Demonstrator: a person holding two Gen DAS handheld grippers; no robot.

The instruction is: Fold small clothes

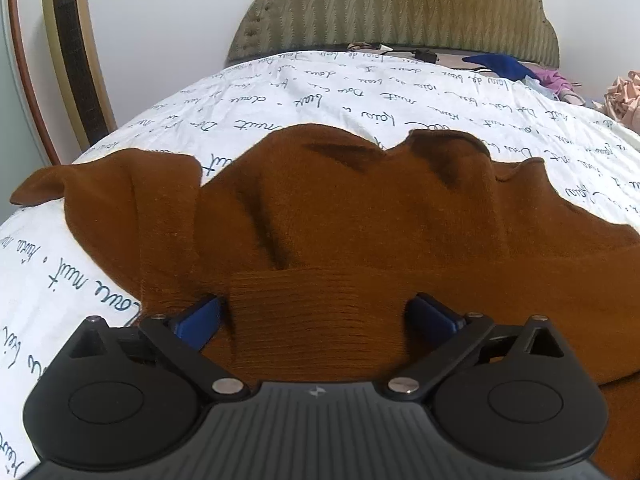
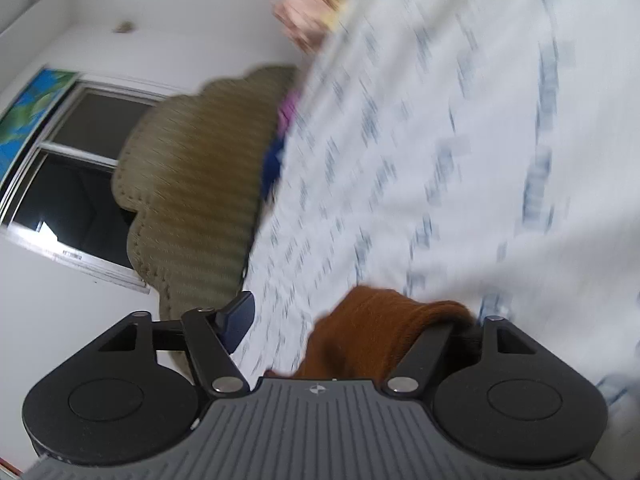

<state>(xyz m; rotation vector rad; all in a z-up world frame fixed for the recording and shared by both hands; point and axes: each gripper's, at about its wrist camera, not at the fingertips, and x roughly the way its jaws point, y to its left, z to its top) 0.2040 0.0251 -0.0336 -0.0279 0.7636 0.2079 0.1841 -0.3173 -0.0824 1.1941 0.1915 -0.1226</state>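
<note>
A brown knit garment (image 1: 352, 216) lies rumpled on a white bedsheet (image 1: 280, 96) printed with blue handwriting. My left gripper (image 1: 318, 312) is low over its near ribbed hem, jaws wide open, with the hem lying between the blue pads (image 1: 200, 320). In the blurred, rolled right wrist view, my right gripper (image 2: 352, 320) is open; a brown part of the garment (image 2: 372, 328) lies between the jaws and covers the right finger. The left blue pad (image 2: 238, 316) is bare. I cannot tell whether the cloth is pinched.
An olive padded headboard (image 1: 400, 4) stands at the far end of the bed. Blue (image 1: 496, 64), purple and pink clothes (image 1: 624, 96) lie at the far right. A gold tower heater (image 1: 76, 52) stands at the left. A window (image 2: 68, 184) shows in the right wrist view.
</note>
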